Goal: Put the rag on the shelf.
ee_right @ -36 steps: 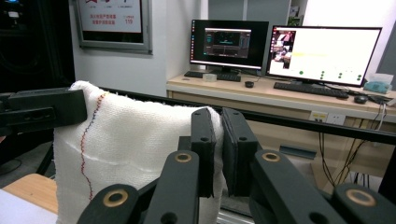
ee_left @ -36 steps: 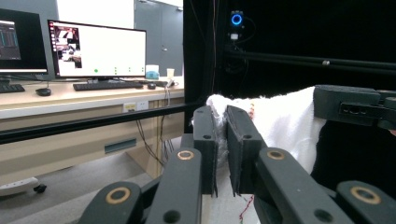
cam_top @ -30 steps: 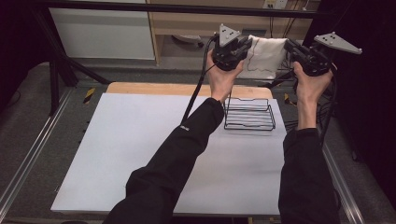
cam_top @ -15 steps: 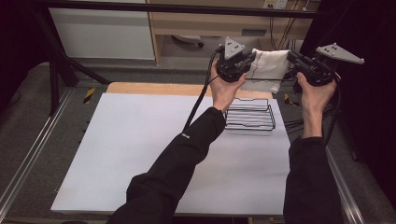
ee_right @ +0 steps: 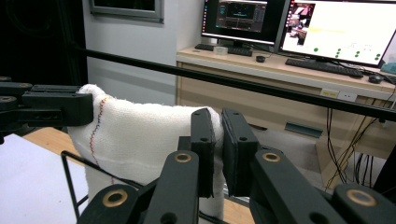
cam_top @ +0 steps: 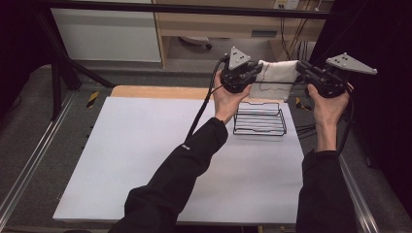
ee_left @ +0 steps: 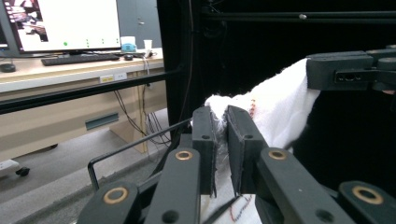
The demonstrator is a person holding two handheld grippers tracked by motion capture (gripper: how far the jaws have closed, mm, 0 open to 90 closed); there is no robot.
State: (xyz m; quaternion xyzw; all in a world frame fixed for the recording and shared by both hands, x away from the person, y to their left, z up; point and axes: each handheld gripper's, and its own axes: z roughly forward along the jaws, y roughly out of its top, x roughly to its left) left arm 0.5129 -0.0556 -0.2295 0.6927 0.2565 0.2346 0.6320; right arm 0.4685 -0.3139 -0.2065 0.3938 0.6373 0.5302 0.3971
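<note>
White tabletop (cam_top: pixel 145 160) on a wooden board, both claws (cam_top: pixel 243 75) (cam_top: pixel 318 77) clenched on a white cloth (cam_top: pixel 277 75) above a wire rack (cam_top: pixel 260 119).

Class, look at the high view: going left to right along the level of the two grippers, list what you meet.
left gripper → white cloth stretched between them → right gripper

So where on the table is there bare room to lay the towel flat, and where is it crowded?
The white mat is bare across its left and middle, from the wooden strip at the far edge to the near edge. The far right is crowded: the wire rack stands there, with the white towel stretched above it between the left tool and right tool.
</note>
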